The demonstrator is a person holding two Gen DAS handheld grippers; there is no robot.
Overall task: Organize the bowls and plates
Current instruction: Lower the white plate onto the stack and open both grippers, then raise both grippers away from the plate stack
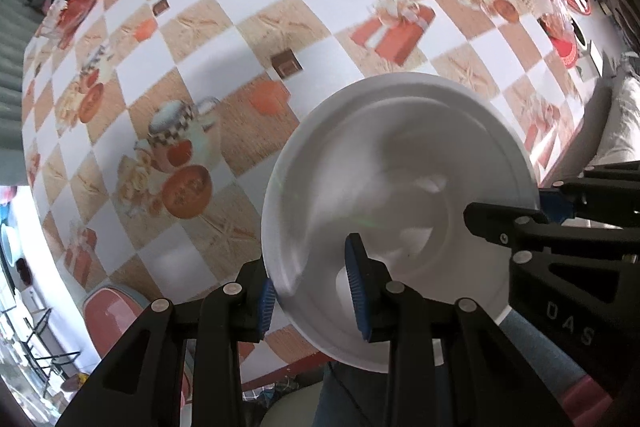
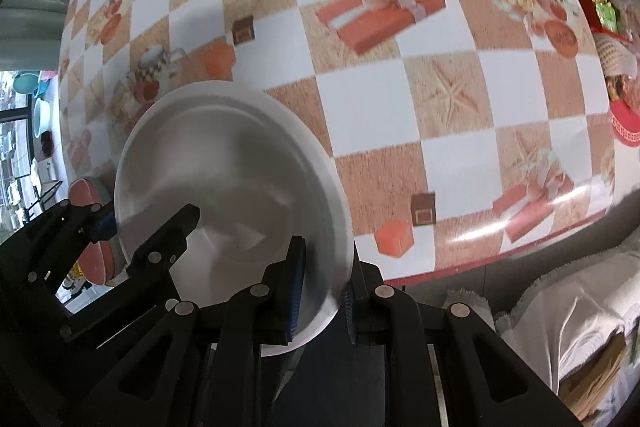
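Left wrist view: both grippers' fingers [image 1: 267,301] pinch one white plate [image 1: 400,163] above the surface [image 1: 320,7]; not yet placed.

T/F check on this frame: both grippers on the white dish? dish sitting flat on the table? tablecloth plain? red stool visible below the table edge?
1. Both grippers clamp the white dish: true; left gripper and right gripper pinch opposite rims.
2. The dish rests flat on the table: false; it is held over the table edge.
3. The tablecloth is plain: false; it is chequered with gift-box prints.
4. A red stool shows below the table edge: true.
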